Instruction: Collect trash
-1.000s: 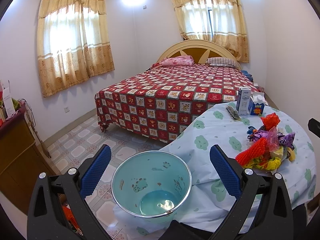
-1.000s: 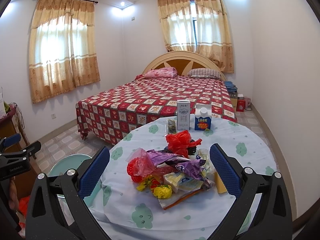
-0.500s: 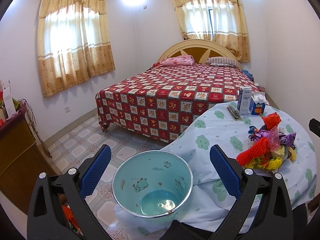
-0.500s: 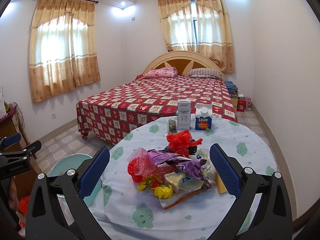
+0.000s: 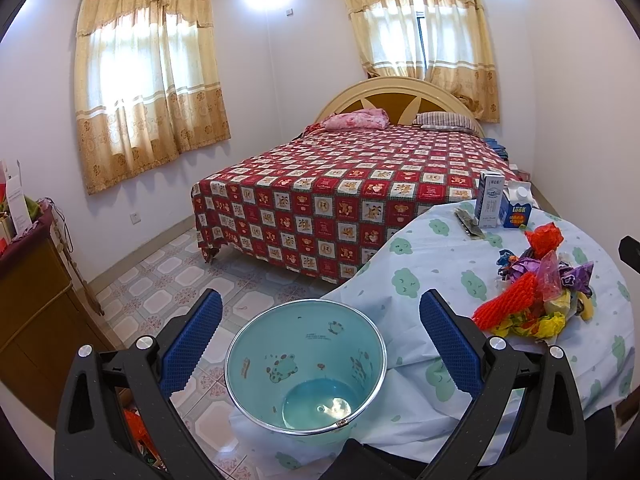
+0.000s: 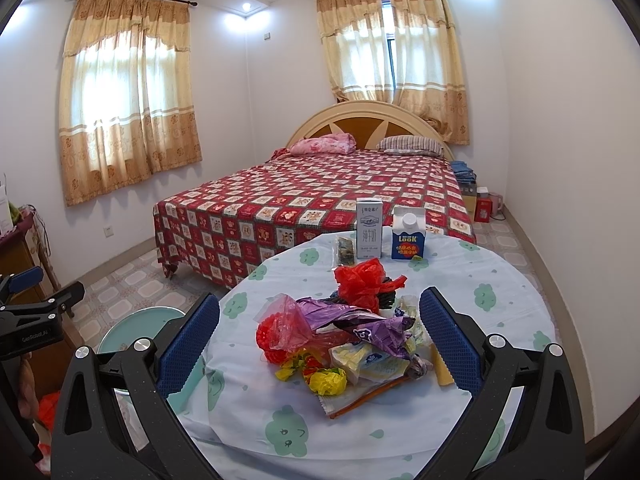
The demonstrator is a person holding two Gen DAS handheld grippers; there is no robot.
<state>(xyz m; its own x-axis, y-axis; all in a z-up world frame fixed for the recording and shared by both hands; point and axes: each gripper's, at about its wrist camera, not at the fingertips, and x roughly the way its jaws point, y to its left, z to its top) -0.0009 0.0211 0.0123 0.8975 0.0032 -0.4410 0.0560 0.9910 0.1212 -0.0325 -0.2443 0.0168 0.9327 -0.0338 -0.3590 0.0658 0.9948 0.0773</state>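
Two grippers are in play, and neither is carrying anything. You are holding the left gripper (image 5: pixel 320 344) above the pale blue bin (image 5: pixel 306 364), its jaws spread wide to either side of the rim without touching it. The bin is standing on the tiled floor, just beside the draped edge of the round table (image 6: pixel 500 280), and it is looking empty inside. You are pointing the right gripper (image 6: pixel 319 338) at the trash pile (image 6: pixel 344 344) in the middle of the table, jaws likewise spread wide, nothing between the pads.

Pile contents as seen: a red plastic bag (image 6: pixel 362 282) at the far side, a purple wrapper (image 6: pixel 360 318) across the middle, red mesh (image 6: pixel 272 336) to the left, a crumpled yellow wrapper (image 6: pixel 328 382) nearest you. Two cartons, a white one (image 6: pixel 369 228) and a blue one (image 6: pixel 408 238), are standing upright at the far edge of the table, well apart from the pile.

Judgement: you are sitting at the very start, in the approach before the first pick; nothing is yet collected. The next move is calling for the right gripper to drop toward one loose piece near the pile's edge, probably the yellow wrapper, and close on it alone. Thin film is likely to crumple and drag its neighbours, so aim for a bunched part. The bin is lying to the left and below table level, so the carry is needing a sweep over the table edge.
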